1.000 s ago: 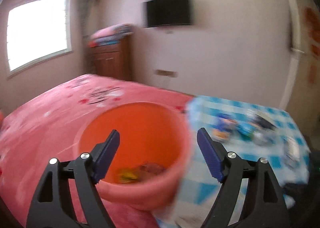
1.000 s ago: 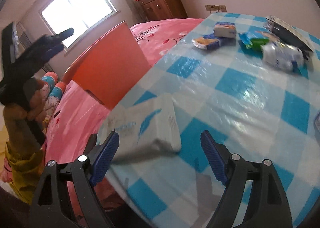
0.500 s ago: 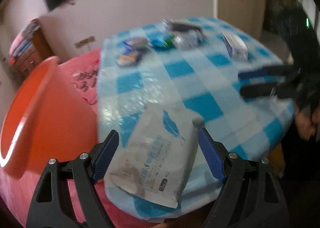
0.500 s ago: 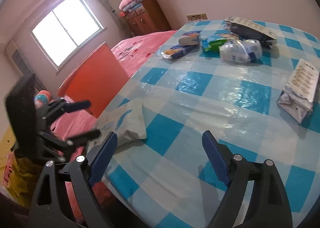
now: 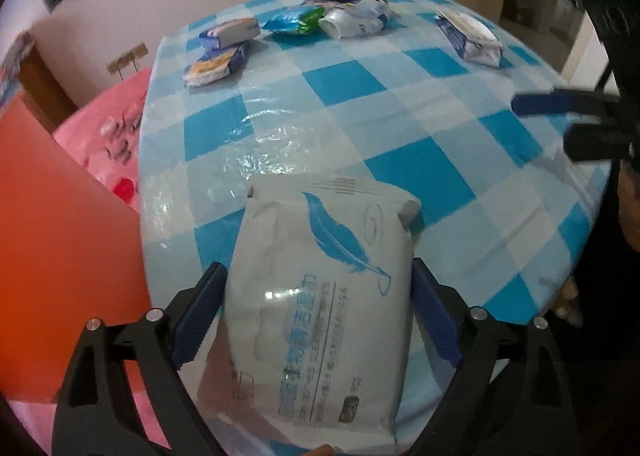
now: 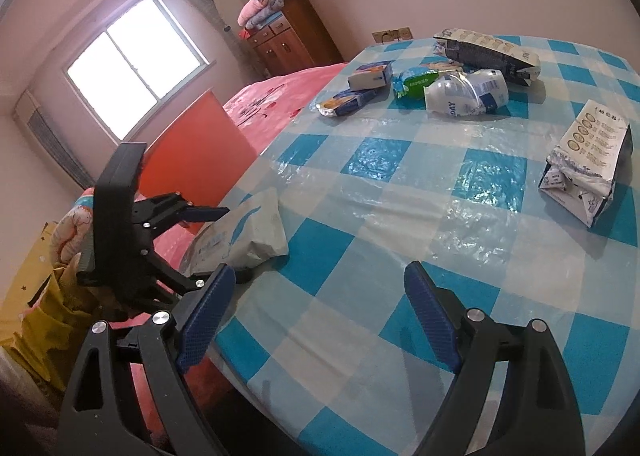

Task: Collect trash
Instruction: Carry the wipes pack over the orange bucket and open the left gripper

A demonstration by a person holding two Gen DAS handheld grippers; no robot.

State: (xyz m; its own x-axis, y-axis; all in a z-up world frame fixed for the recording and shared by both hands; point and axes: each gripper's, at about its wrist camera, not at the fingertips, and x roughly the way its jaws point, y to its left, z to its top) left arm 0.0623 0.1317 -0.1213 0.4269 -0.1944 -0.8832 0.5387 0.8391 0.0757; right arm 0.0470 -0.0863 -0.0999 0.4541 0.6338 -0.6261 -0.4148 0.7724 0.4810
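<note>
From my remote seat, little print reads cleanly. On the crumpled clear plastic bottle [image 6: 466, 95] near the far edge of the tabletop [image 6: 400, 215], the label shows the letters "DAY"; the rest of that word is folded out of sight. The white wipes pack [image 5: 324, 308] with the blue feather drawing carries blue Chinese characters and a line of small Latin capitals, too blurred for me to read. The silver-edged carton [image 6: 586, 171] bears a row of round medal marks and small lines of print, also unreadable.
</note>
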